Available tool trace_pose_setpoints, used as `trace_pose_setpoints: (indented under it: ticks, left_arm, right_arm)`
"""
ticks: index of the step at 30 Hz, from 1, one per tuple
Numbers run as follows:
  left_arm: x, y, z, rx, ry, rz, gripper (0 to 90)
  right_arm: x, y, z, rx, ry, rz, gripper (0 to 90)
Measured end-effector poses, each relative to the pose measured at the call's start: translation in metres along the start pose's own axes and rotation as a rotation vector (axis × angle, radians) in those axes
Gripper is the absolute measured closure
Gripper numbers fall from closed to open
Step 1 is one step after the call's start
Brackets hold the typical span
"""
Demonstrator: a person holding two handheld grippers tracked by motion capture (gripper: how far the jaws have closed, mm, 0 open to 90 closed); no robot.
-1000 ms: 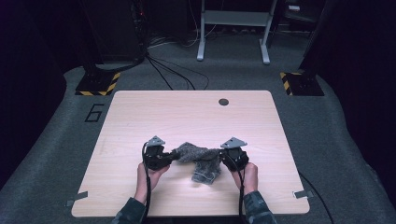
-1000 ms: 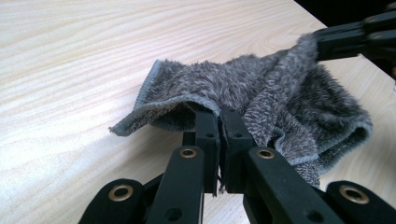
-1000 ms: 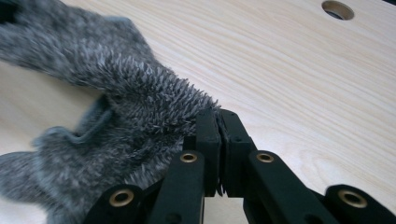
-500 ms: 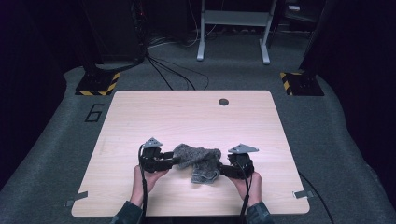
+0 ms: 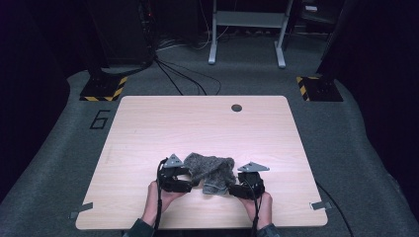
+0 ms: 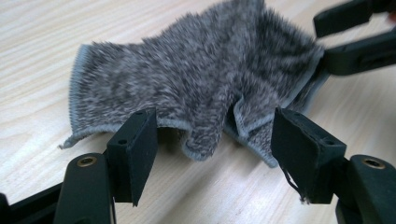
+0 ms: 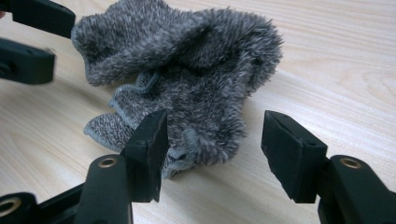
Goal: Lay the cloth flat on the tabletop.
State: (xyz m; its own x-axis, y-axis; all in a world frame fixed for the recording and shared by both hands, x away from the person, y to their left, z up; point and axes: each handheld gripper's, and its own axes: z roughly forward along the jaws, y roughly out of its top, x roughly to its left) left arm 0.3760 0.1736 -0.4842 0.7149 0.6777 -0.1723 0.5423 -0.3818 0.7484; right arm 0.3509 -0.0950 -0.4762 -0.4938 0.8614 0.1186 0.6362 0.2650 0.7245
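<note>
Cloth crumpled on the wooden surface, between two released tools

The fuzzy grey cloth lies bunched near the surface's near edge. The left tool has just been opening; its jaws stand apart with the cloth's hem lying between them, unpinched. The right tool is also parted, its jaws straddling the cloth's folded corner without pressing it
</note>
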Motion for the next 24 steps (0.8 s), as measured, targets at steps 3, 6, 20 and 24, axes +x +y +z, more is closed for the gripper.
trace_pose_setpoints:
  ticks: [3,6,20,24]
  left_arm:
    - [-0.007,-0.002,0.012,0.045,0.04,0.056,34.9]
    - [-0.01,-0.002,0.018,0.063,0.064,0.09,36.9]
    - [0.001,-0.008,0.031,0.111,0.086,0.073,85.3]
    - [0.006,-0.005,0.024,0.085,0.095,0.052,86.0]
  right_arm:
    - [0.0,-0.003,0.003,0.008,-0.004,0.0,43.9]
    - [-0.001,-0.005,0.004,0.016,-0.007,0.011,47.6]
    - [-0.012,-0.008,0.013,0.055,0.007,0.003,78.0]
    - [-0.018,-0.004,0.009,0.025,-0.006,-0.012,80.4]
